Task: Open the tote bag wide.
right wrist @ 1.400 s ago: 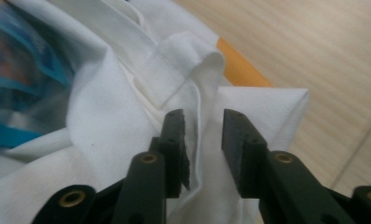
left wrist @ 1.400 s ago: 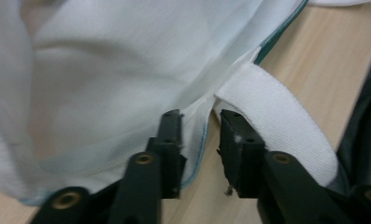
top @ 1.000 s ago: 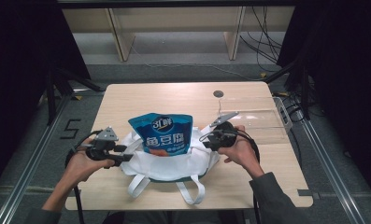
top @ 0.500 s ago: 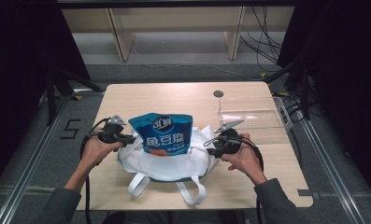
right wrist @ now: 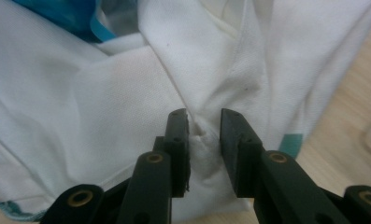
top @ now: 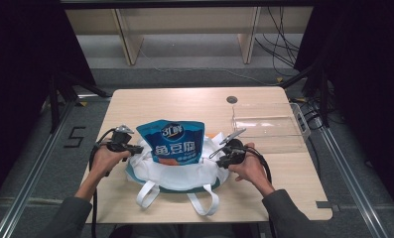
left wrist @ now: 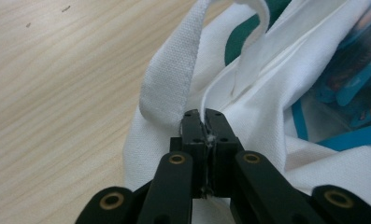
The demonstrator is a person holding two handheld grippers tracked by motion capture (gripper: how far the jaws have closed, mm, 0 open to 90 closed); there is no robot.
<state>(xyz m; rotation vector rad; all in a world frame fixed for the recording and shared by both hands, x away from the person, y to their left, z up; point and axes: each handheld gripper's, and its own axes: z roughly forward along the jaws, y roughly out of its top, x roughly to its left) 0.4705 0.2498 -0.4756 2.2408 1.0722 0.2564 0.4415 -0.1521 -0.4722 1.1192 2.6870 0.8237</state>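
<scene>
A white cloth tote bag (top: 179, 174) with teal trim lies near the table's front, and a blue snack pouch (top: 173, 141) stands up out of its mouth. My left gripper (top: 135, 148) is at the bag's left rim. In the left gripper view this gripper (left wrist: 204, 114) has just closed and pinches the white hem (left wrist: 230, 84) beside a strap (left wrist: 174, 79). My right gripper (top: 219, 157) is at the bag's right side. In the right gripper view its jaws (right wrist: 204, 116) have been closing but still stand apart, with a loose fold of white cloth (right wrist: 202, 135) between them.
A clear plastic box (top: 266, 126) sits on the wooden table (top: 184, 101) at the right, just beyond my right hand. A small round hole (top: 231, 99) marks the table's far side. The bag's two straps (top: 147, 193) trail toward the front edge.
My left hand has moved in to the bag's left rim and sunk, and its jaws have shut on the cloth. My right hand has sunk lower on the bag's right side.
</scene>
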